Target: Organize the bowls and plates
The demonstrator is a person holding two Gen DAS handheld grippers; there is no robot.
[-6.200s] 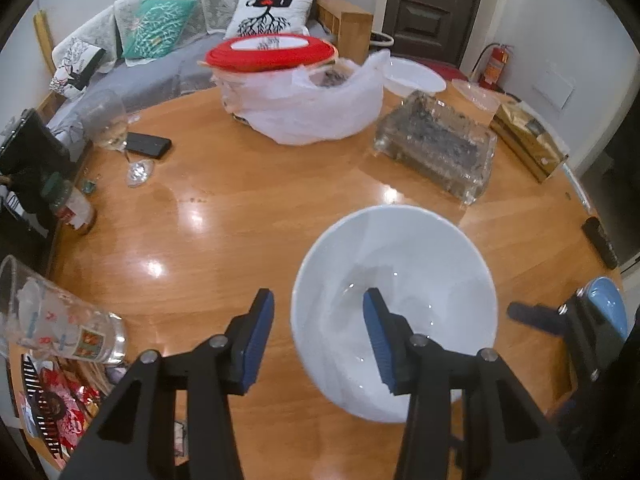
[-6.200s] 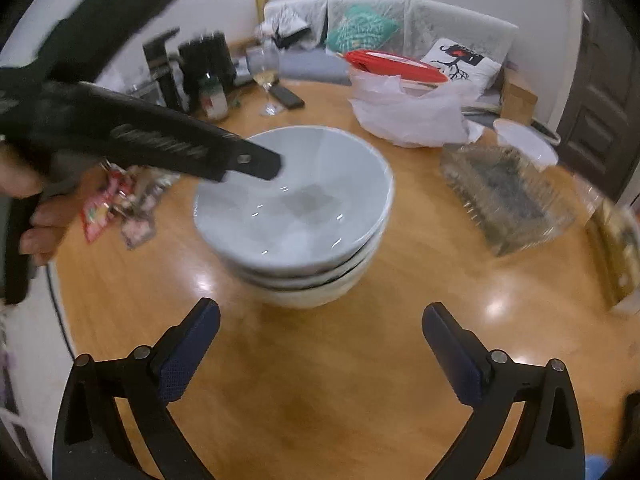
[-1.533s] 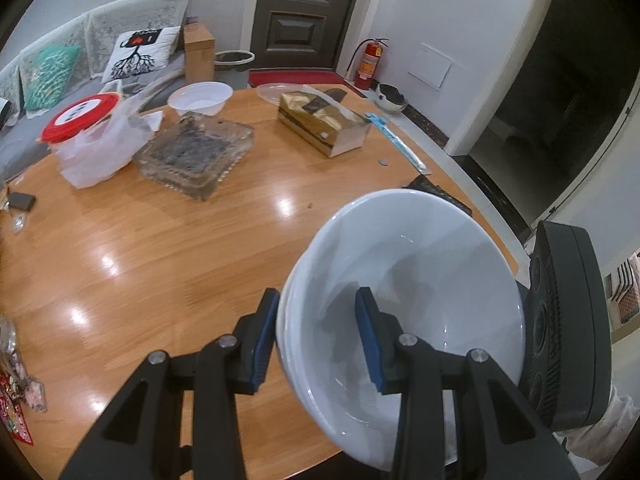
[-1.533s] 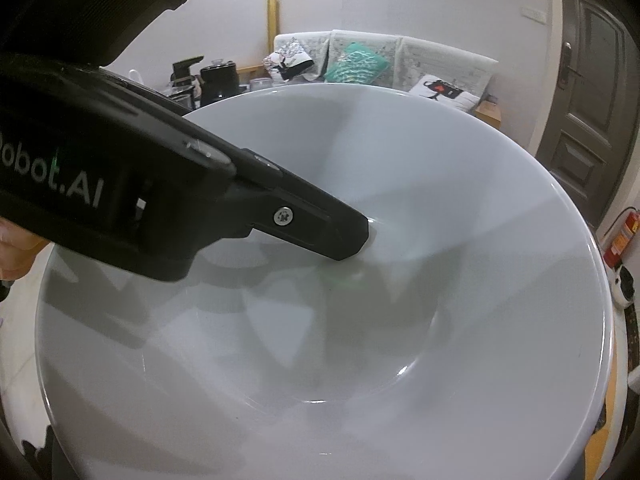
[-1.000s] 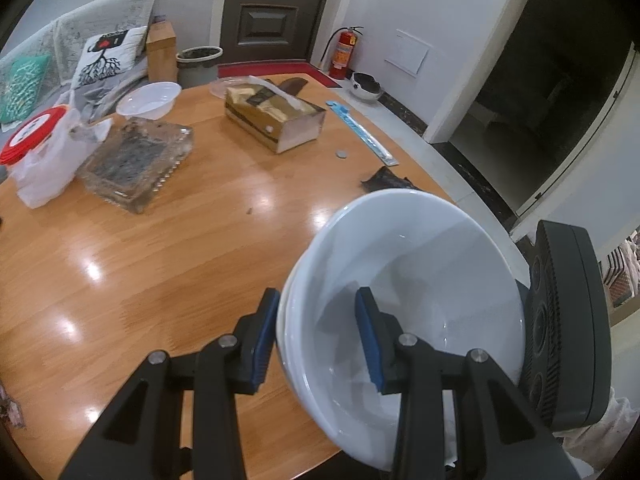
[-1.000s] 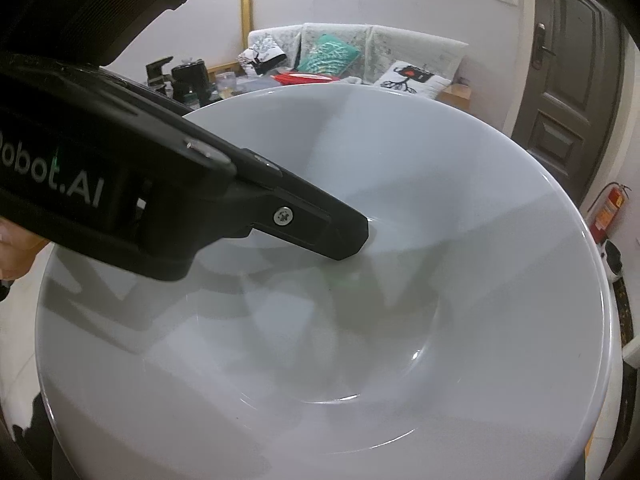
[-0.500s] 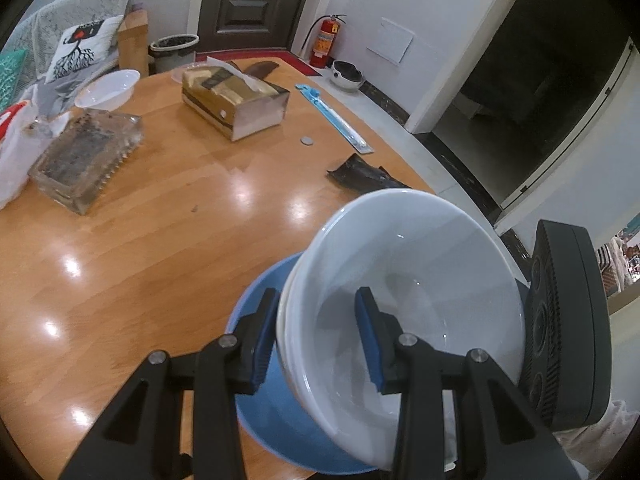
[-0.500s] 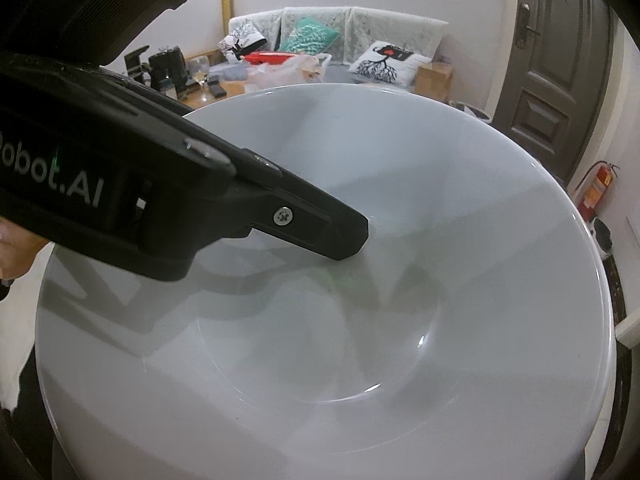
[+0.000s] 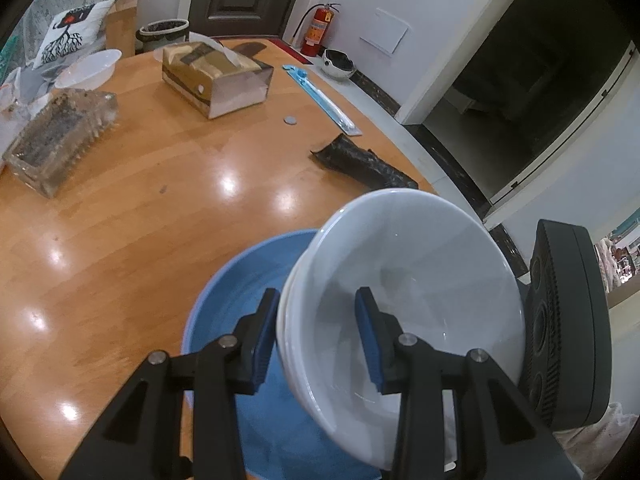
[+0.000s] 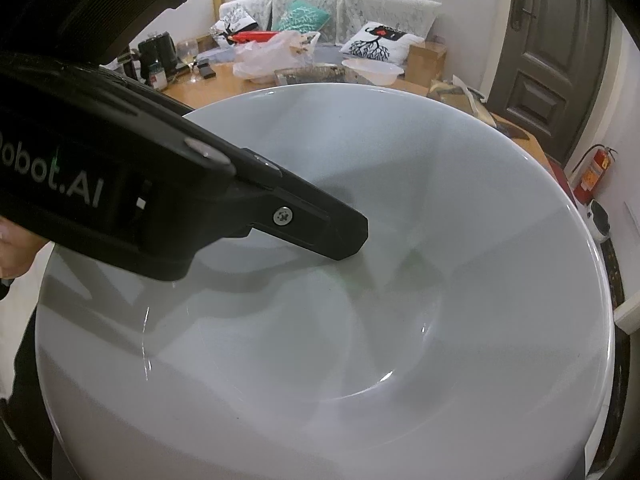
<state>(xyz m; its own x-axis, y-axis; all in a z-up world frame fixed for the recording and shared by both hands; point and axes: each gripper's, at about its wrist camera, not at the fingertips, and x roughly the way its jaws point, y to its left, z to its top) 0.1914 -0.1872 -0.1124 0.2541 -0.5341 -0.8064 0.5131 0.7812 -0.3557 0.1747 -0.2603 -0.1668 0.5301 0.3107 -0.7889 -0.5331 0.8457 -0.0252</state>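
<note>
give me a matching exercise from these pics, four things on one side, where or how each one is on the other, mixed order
Things:
1. white bowls
2. blue plate
3. tissue box
4. coin

Places or states:
A. lying flat on the table, between the box and the blue strip
B. clamped at the rim by the left gripper, tilted
C. far side of the table, a tissue poking out on top
D. on the table, right under the lifted stack

Pairs: 1-B, 2-D, 3-C, 4-A
</note>
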